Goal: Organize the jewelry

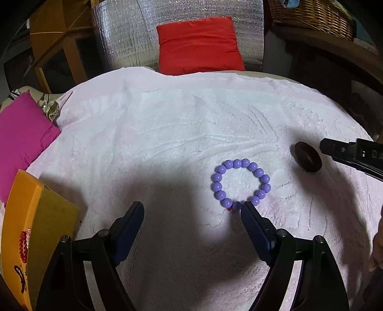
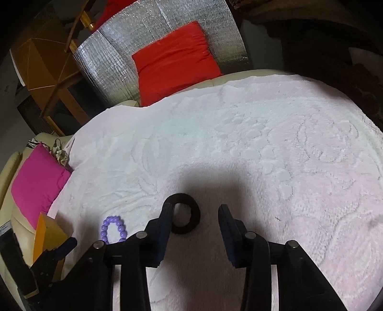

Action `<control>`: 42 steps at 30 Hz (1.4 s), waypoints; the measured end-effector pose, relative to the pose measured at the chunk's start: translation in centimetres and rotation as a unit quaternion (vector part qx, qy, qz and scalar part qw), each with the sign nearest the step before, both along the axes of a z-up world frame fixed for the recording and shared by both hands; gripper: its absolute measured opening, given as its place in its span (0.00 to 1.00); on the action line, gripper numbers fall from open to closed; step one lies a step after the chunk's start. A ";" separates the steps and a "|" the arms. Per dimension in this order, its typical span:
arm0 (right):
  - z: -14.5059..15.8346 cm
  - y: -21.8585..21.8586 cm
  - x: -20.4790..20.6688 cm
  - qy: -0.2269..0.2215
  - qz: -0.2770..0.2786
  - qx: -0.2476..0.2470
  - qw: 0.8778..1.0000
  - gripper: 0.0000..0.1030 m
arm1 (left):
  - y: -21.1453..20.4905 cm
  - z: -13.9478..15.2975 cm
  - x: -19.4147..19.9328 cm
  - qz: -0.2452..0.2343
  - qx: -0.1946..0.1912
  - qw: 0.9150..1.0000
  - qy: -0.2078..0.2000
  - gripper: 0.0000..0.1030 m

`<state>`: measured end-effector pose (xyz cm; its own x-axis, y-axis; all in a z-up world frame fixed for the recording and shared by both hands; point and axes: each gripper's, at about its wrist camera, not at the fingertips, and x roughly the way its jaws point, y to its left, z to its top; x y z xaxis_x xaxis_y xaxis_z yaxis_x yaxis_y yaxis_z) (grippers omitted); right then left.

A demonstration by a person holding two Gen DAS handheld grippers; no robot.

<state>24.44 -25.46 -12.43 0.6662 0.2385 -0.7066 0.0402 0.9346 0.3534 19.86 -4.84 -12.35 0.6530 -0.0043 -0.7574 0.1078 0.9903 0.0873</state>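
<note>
A purple bead bracelet (image 1: 240, 185) lies flat on the white towel (image 1: 167, 119). My left gripper (image 1: 192, 207) is open and empty; its right fingertip touches the bracelet's near edge. A black ring-shaped bangle (image 1: 307, 156) lies to the right of the bracelet. In the right wrist view the bangle (image 2: 188, 213) lies between my open right gripper's (image 2: 195, 208) fingers, against the left fingertip. The bracelet also shows at lower left in the right wrist view (image 2: 114, 229). An orange jewelry box (image 1: 28, 224) at the left edge holds red beads (image 1: 24, 244).
A pink cushion (image 1: 21, 138) lies at the left edge of the towel and a red cushion (image 1: 198, 45) leans on silver foil behind it. A wicker basket (image 1: 313, 14) stands at the back right. Wooden furniture (image 1: 57, 40) stands at the back left.
</note>
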 end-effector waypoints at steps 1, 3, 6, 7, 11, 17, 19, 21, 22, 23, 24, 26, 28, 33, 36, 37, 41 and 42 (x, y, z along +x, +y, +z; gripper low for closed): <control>-0.2 0.0 0.3 0.003 0.000 0.000 1.000 0.38 | 0.1 0.0 0.1 0.001 0.001 1.000 0.000 0.81; -0.8 0.3 0.8 0.010 0.000 -0.004 1.000 0.37 | 0.1 -0.1 0.1 0.001 0.002 1.000 0.000 0.81; -1.7 1.1 1.6 0.025 0.003 -0.019 1.000 0.34 | 0.2 -0.1 0.2 0.001 0.002 1.000 0.001 0.81; -1.9 1.3 1.7 0.026 0.001 -0.030 0.999 0.31 | 0.3 -0.2 0.2 0.000 0.001 1.000 0.002 0.81; -1.9 1.8 1.8 0.019 -0.001 -0.049 0.999 0.28 | 0.6 -0.4 0.4 -0.001 -0.004 1.000 0.009 0.81; -2.0 2.0 1.4 0.015 0.004 -0.059 0.998 0.19 | 1.1 -0.7 0.7 -0.007 -0.021 0.999 0.024 0.81; -1.9 1.7 0.8 0.016 0.011 -0.061 0.998 0.18 | 1.4 -0.8 0.9 -0.010 -0.032 0.999 0.031 0.81; -1.9 1.6 0.4 0.018 0.017 -0.062 0.998 0.18 | 1.6 -0.7 1.0 -0.011 -0.044 0.998 0.033 0.81; -1.9 1.6 0.3 0.020 0.020 -0.063 0.998 0.18 | 1.7 -0.7 1.0 -0.012 -0.050 0.998 0.033 0.81; -1.9 1.6 0.0 0.022 0.024 -0.062 0.998 0.18 | 1.8 -0.5 1.0 -0.014 -0.060 0.998 0.033 0.81; -2.0 1.5 -0.3 0.025 0.028 -0.060 0.997 0.18 | 1.8 -0.5 1.0 -0.016 -0.067 0.997 0.032 0.81; -2.0 1.2 -0.8 0.030 0.032 -0.057 0.997 0.18 | 1.7 -0.3 1.0 -0.020 -0.079 0.996 0.030 0.81; -2.0 0.6 -1.4 0.037 0.033 -0.045 0.998 0.19 | 1.6 -0.1 1.0 -0.027 -0.091 0.995 0.025 0.81; -1.8 -1.3 -2.7 0.052 0.036 -0.019 0.998 0.22 | 0.5 -0.3 1.6 -0.046 -0.101 0.994 0.022 0.81; -1.9 -2.3 -3.4 0.058 0.039 -0.013 0.997 0.27 | 0.2 -0.6 1.9 -0.048 -0.098 0.994 0.027 0.81; -1.8 -2.5 -3.6 0.059 0.038 -0.007 0.998 0.31 | 0.1 -0.7 2.0 -0.048 -0.098 0.994 0.029 0.81; -1.7 -3.6 -4.4 0.057 0.044 0.012 0.997 0.43 | 0.1 -1.0 2.2 -0.048 -0.101 0.993 0.031 0.81; -1.6 -3.7 -4.8 0.056 0.048 0.014 0.997 0.46 | 0.0 -1.1 2.1 -0.049 -0.099 0.993 0.030 0.81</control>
